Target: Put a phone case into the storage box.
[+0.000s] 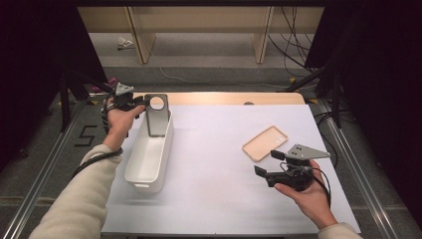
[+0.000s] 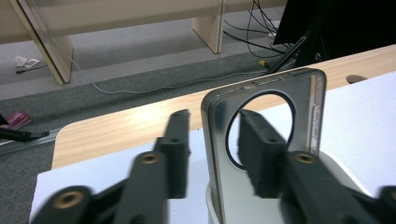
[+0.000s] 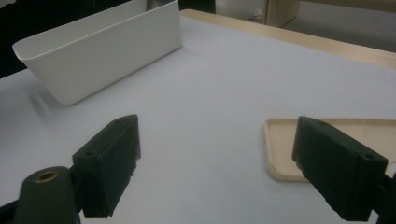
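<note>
Metal plate [image 1: 157,115] with a round hole near its top stands upright in the far end of the white plastic bin [image 1: 144,169], leaning against the bin's end wall. Left gripper [image 1: 139,101], held in the person's left hand [image 1: 119,119], sits at the far left of the table beside the plate's upper edge. In the left gripper view, the plate [image 2: 261,140] rises between the two black jaws; the left jaw stands clear of the plate's face with a visible gap, and the other jaw shows through the hole behind it, so the jaws are parted around the plate and not pressing on it.

Right gripper [image 1: 268,164], in the person's right hand [image 1: 311,194], hovers low over the white tabletop [image 1: 214,149] on the right side, well apart from the bin. Its jaws stand wide apart with nothing between them; the right gripper view shows bare table between the two black pads. Just beyond it lies a flat wooden tray [image 1: 265,143] with a shallow rim, its corner [image 3: 280,154] next to the right-hand jaw in that view. The bin [image 3: 107,51] appears farther off.
</note>
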`<state>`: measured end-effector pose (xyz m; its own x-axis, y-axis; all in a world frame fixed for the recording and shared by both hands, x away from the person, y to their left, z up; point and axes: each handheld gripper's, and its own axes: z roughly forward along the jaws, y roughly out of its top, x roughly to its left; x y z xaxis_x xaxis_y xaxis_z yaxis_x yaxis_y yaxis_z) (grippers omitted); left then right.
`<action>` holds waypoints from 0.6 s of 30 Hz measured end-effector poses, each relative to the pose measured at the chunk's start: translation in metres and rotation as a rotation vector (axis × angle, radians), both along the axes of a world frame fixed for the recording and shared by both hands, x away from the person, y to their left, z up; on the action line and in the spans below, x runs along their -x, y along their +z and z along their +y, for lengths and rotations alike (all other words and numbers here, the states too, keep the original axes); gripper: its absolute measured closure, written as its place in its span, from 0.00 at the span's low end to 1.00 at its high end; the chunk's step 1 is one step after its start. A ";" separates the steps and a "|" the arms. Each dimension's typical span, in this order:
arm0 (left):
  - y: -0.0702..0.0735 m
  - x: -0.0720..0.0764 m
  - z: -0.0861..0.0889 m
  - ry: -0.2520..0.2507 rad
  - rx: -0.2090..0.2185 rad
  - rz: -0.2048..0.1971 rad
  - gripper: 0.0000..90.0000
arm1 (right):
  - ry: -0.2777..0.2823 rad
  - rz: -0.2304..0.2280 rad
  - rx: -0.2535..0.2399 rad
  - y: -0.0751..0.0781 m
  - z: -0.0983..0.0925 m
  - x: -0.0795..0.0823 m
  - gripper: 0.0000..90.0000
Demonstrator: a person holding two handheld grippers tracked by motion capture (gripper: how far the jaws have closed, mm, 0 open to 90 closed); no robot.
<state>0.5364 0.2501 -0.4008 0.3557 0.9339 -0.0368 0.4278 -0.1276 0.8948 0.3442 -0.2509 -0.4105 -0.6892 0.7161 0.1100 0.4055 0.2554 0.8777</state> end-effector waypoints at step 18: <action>0.008 0.078 0.004 -0.074 0.087 0.022 0.08 | -0.026 -0.010 0.043 -0.003 0.001 -0.007 0.18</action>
